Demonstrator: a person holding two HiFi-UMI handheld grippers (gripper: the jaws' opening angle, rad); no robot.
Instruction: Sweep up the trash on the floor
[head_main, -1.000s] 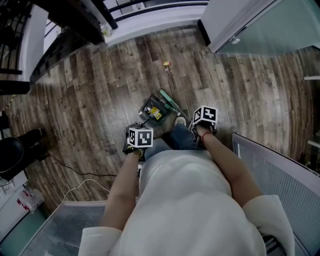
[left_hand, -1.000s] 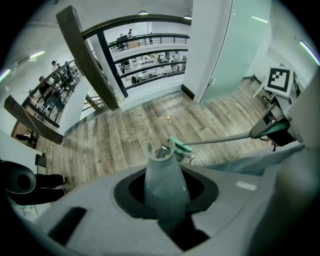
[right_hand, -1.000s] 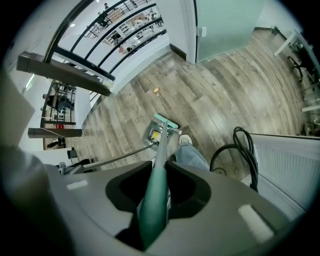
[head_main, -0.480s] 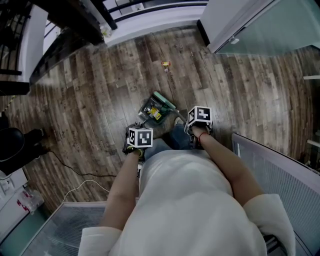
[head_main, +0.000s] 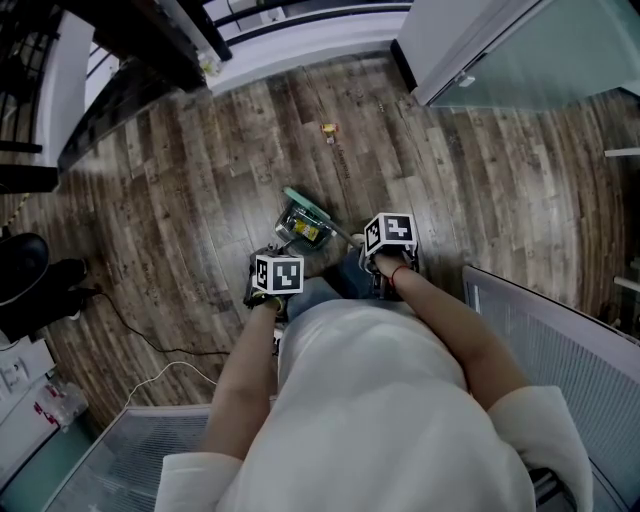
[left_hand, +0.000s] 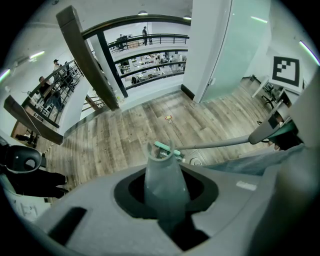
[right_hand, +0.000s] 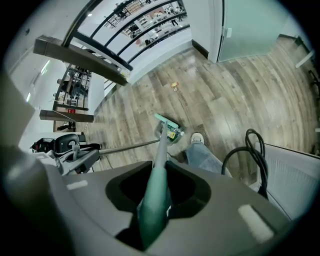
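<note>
head view: right gripper (head_main: 385, 264) clamping the broom (head_main: 305, 202) has swept left into the dustpan (head_main: 299, 231) the left gripper (head_main: 272, 291) clamps; one scrap (head_main: 328, 128) remains far.

No words or numbers can be read. The marker cubes (head_main: 279, 273) carry only black-and-white square patterns. Print on the yellow-green wrapper (head_main: 306, 229) in the dustpan (head_main: 286, 222) is too small to read.

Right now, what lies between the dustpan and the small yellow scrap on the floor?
Only bare wooden floor separates the dustpan and the scrap, as the head view shows.
</note>
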